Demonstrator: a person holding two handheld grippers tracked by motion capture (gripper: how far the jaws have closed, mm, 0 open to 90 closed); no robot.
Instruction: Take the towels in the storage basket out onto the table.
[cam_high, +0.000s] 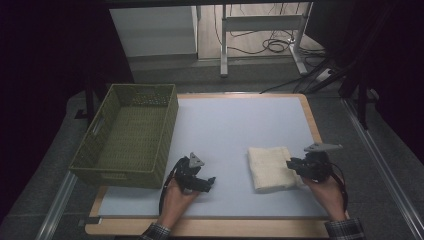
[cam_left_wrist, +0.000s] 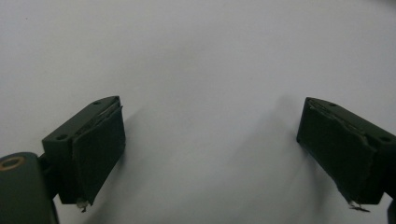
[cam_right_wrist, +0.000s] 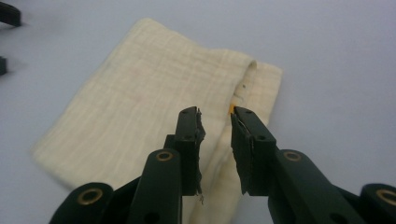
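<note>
The right gripper (cam_right_wrist: 215, 116) hovers over the right edge of the folded cream cloth (cam_right_wrist: 140, 102), its jaws parted by a narrow gap with nothing pinched between them. The cloth lies flat on the pale blue table (cam_high: 225, 125), right of centre. The left gripper (cam_high: 202, 182) rests on the table with jaws spread wide, near the green basket (cam_high: 100, 150)

Dim room, grey carpet floor (cam_high: 210, 75), desk frame legs (cam_high: 260, 30), floor cables (cam_high: 275, 45)

The mat (cam_high: 235, 125) lies open between the grippers and beyond the cloth (cam_high: 272, 167). The basket (cam_high: 131, 135) walls off its left edge.
</note>
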